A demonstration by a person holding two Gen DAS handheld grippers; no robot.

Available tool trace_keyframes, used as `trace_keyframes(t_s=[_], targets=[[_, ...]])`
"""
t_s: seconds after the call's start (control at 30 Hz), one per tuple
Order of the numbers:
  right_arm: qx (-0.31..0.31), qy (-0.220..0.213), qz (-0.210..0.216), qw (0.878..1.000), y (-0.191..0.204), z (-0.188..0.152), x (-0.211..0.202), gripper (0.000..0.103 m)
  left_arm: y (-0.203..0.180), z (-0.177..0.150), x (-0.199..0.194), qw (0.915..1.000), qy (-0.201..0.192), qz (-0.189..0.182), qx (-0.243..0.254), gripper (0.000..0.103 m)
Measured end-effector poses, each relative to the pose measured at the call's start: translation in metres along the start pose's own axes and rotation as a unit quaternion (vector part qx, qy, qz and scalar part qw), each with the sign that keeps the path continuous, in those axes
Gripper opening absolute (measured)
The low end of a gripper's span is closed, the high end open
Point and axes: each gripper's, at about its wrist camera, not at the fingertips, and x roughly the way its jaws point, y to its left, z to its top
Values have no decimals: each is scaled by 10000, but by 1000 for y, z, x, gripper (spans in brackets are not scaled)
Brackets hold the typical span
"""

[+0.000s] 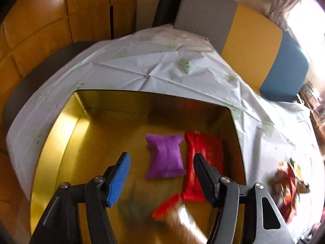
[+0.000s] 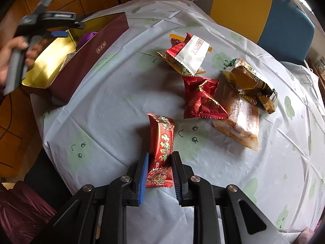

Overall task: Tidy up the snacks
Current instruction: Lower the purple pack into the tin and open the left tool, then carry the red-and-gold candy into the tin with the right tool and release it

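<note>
My right gripper (image 2: 159, 174) pinches a long red foil snack bar (image 2: 161, 152) with gold lettering just above the tablecloth (image 2: 113, 105), while my left gripper (image 1: 162, 180) hangs spread and empty over the gold-lined box (image 1: 61, 142) holding a purple packet (image 1: 165, 155) beside a red one (image 1: 205, 148).

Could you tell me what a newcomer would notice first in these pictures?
Probably the gold-lined box under the open left tool, holding a purple packet beside a red packet. Then the right tool shut on a long red snack bar, near the loose snack pile.
</note>
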Motion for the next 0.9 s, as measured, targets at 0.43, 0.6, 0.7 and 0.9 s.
trace_keyframes(t_s=[0.43, 0.6, 0.7, 0.9], targets=[[52, -63, -93, 9999, 3, -2, -2, 23, -1, -77, -84, 9971, -700, -85, 284, 65], [255, -81, -68, 9996, 1, 2, -6, 22, 3, -98, -102, 9955, -862, 16, 385, 65], [365, -214, 110, 9990, 6, 8, -13, 22, 5, -105, -107, 9948, -924, 88, 422, 65], [354, -506, 598, 9963, 31, 33, -28, 22, 16, -108, -110, 9945, -972, 150, 346, 65]])
